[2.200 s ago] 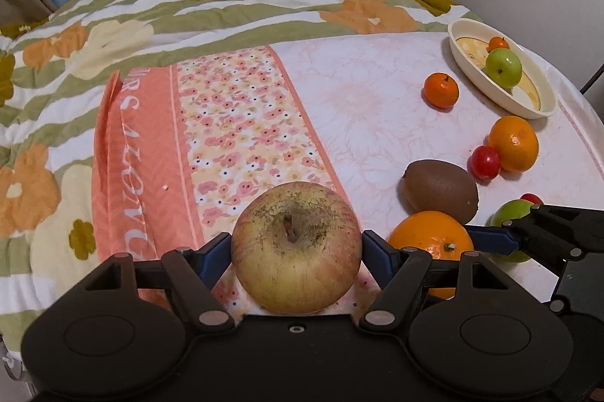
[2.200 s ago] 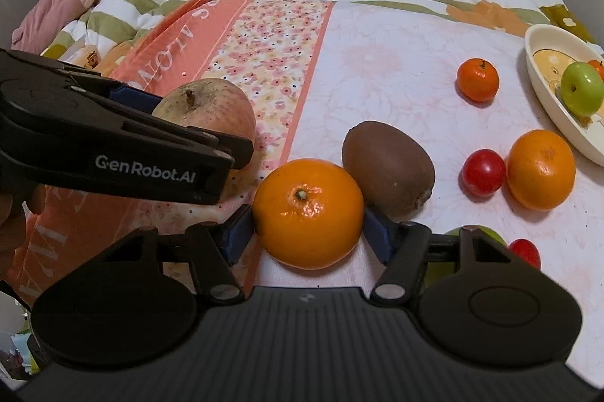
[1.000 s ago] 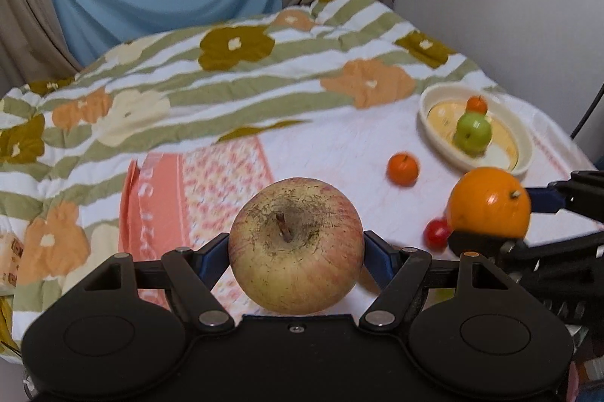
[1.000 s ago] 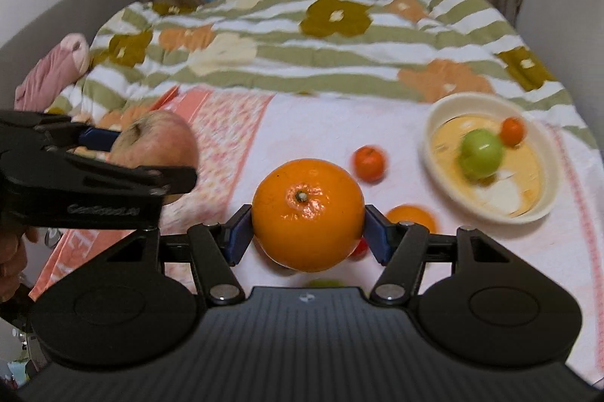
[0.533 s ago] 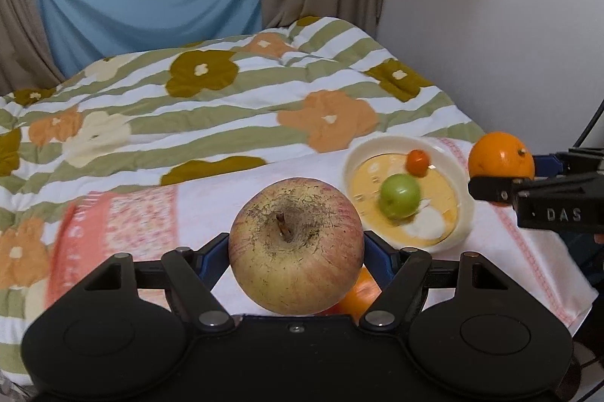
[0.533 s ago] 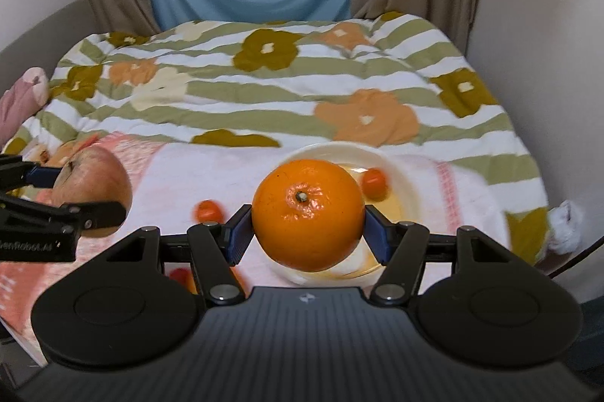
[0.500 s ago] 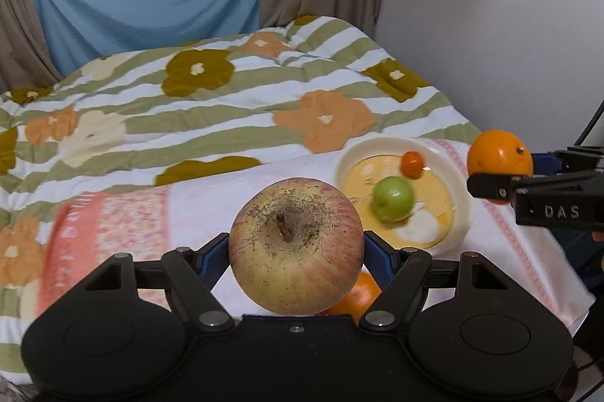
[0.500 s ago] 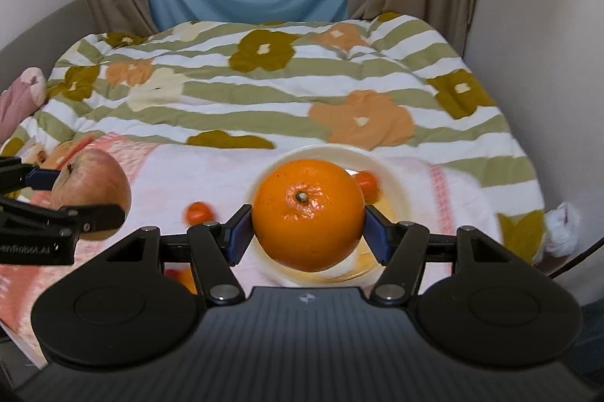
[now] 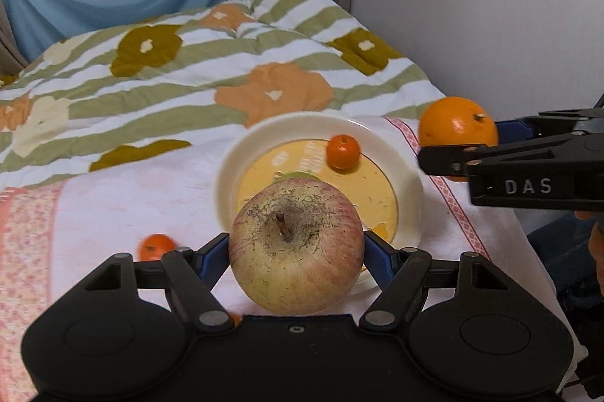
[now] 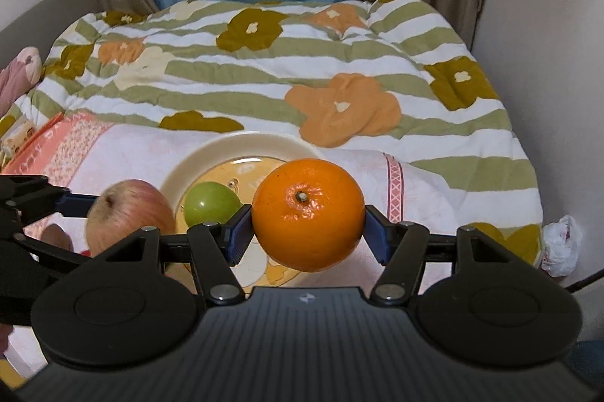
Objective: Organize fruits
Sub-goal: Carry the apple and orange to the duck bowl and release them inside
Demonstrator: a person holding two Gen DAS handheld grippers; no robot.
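Both sets of tongs are found loaded. At the left gripper (image 9: 296, 253) the blue pads are pressed against either side of a reddish-yellow apple (image 9: 296, 245), stem toward the camera, which is held in the air in front of the near rim of a cream bowl (image 9: 411, 183). The right gripper (image 10: 306, 226) is clamped on a large orange (image 10: 307, 214), carried above the bowl's right portion (image 10: 241, 143); in the left wrist view the orange (image 9: 456, 128) is seen just off the bowl's right edge. Inside the bowl a small tangerine (image 9: 342, 151) and a green apple (image 10: 212, 202) are recorded. Another small tangerine (image 9: 156, 246), blurred, is noted on the pink-white cloth (image 9: 124, 190) left of the bowl. The cloth is laid over a striped floral quilt (image 10: 302, 54).
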